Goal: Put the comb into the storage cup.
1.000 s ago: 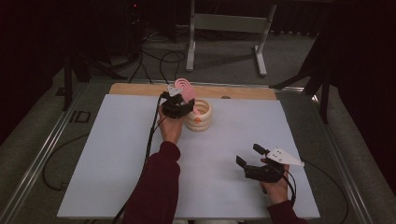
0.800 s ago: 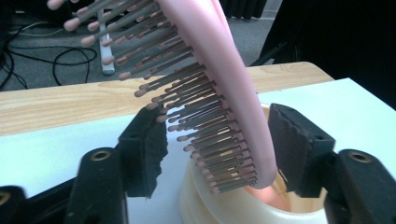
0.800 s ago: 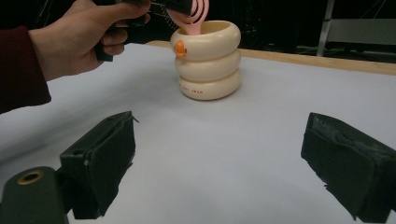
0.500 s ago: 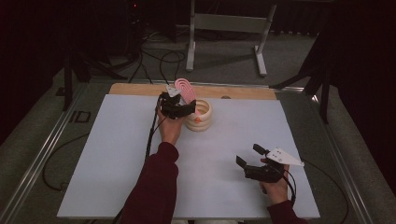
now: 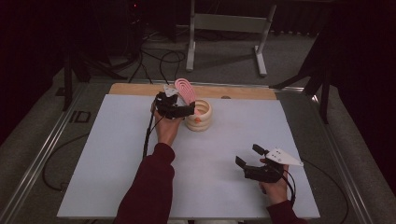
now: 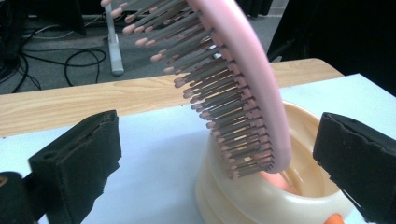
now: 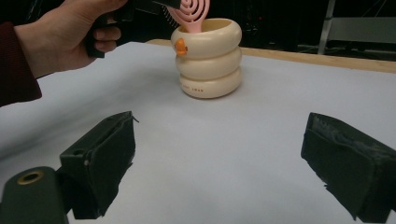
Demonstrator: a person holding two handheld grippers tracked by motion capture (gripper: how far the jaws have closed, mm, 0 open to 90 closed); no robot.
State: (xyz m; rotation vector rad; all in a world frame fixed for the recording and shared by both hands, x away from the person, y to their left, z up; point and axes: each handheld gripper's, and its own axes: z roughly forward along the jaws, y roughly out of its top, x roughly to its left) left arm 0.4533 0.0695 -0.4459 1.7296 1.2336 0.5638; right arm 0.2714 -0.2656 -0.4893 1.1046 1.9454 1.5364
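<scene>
A pink hairbrush [image 5: 185, 90] [image 6: 243, 84] stands tilted, handle down, in a cream ringed cup [image 5: 198, 115] [image 6: 261, 198] with an orange dot on its side, at the far middle of the white table. My left gripper [image 5: 186, 110] [image 6: 217, 154] is open at the cup's left rim. Its jaws stand wide on either side of the brush head without touching it. My right gripper [image 5: 246, 155] [image 7: 224, 163] rests open at the near right with nothing between its jaws. From there the cup [image 7: 210, 58] and brush [image 7: 189, 11] stand ahead.
A white sheet [image 5: 116, 154] covers the table, with a wooden strip [image 5: 243, 92] along its far edge. Beyond that edge are a metal stand [image 5: 224, 28] and floor cables [image 5: 154, 58]. The left hand [image 7: 60, 42] holds its gripper beside the cup.
The left gripper has edged slightly back from the cup. The brush stays in the cup. The right gripper has not moved.
</scene>
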